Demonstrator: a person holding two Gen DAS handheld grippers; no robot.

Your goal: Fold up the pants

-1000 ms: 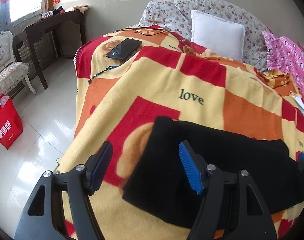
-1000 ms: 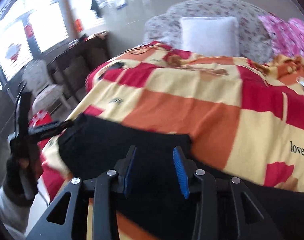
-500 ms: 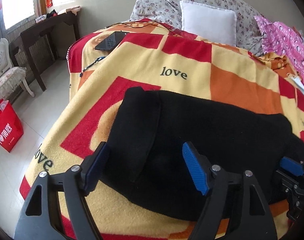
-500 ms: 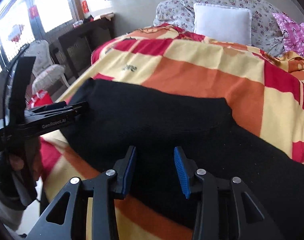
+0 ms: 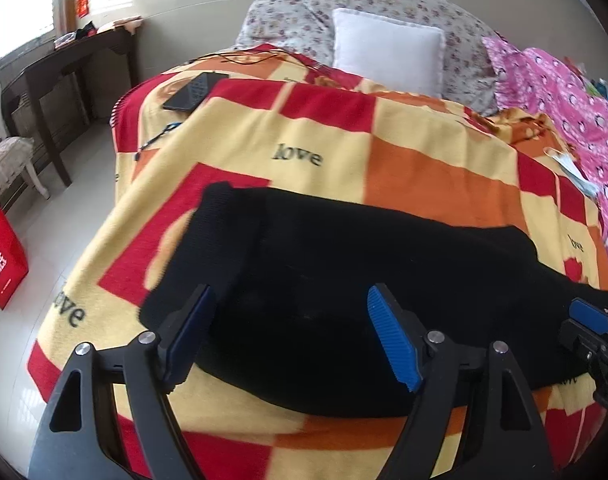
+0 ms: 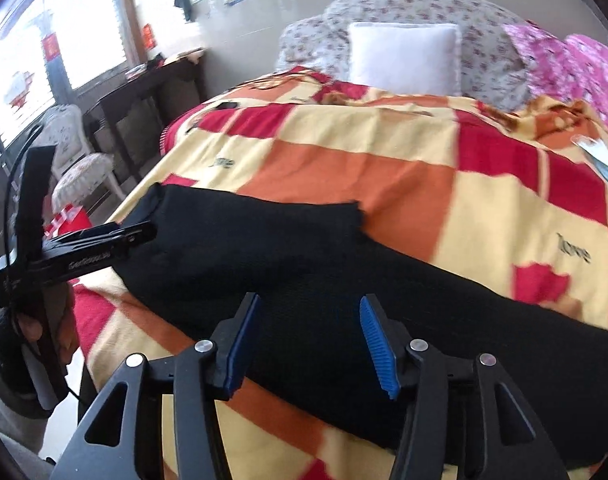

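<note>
Both claws, L & R, jaws spread wide.

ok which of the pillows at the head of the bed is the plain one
The white pillow, propped in front. The pillows behind it are floral print, and the cover to its right is pink and patterned.

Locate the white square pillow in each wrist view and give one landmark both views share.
Left wrist view: the white pillow sits upper centre, leaning on the floral pillows at the head of the bed.
Right wrist view: the white pillow is upper centre-right, again against the floral pillows.
Shared landmark: the black pants, lying across the near end of the patterned blanket in both views.
</note>
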